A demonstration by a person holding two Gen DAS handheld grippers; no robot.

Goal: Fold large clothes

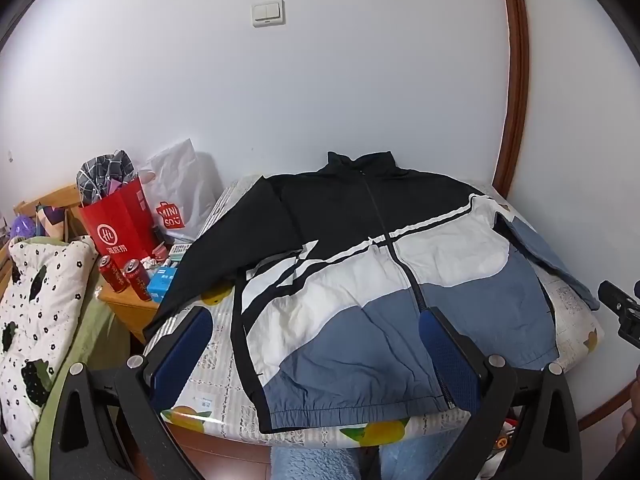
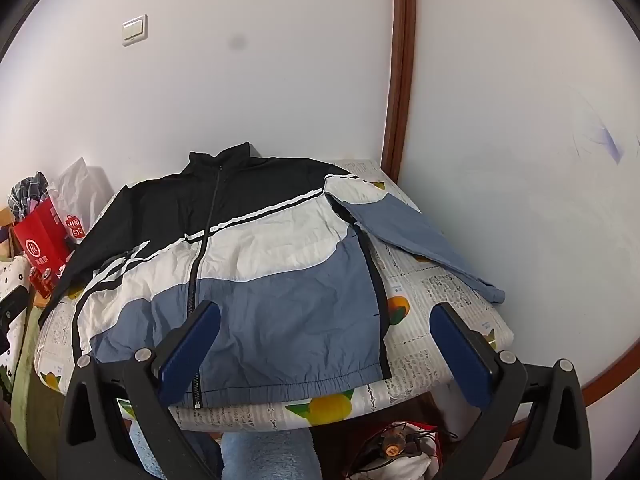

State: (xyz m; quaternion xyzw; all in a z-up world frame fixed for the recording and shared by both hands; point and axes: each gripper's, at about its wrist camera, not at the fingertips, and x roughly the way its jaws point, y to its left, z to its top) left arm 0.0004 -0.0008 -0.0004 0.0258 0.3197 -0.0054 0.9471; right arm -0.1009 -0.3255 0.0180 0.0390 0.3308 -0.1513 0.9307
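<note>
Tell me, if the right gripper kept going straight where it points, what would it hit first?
Probably the jacket: the open right gripper aims down at its blue lower front near the hem, with nothing in between. Depth is hard to judge.

Two views are given, each taken from a camera fixed on a hand-held gripper and aimed forward and downward along its two fingers. In the left wrist view, the table point(image 1: 224, 360) is seen from its near edge, close up, with the wall behind it faced; the bed and the red bag point(image 1: 120, 220) are caught at the left side. In the right wrist view, the same table point(image 2: 432, 344) is seen from a spot further right, equally close, and more of the wooden door frame point(image 2: 400, 80) is taken in. The jacket point(image 1: 360, 280) point(image 2: 240, 264), the light switch point(image 1: 268, 13) point(image 2: 134, 29) and the wall are shared by both views.
</note>
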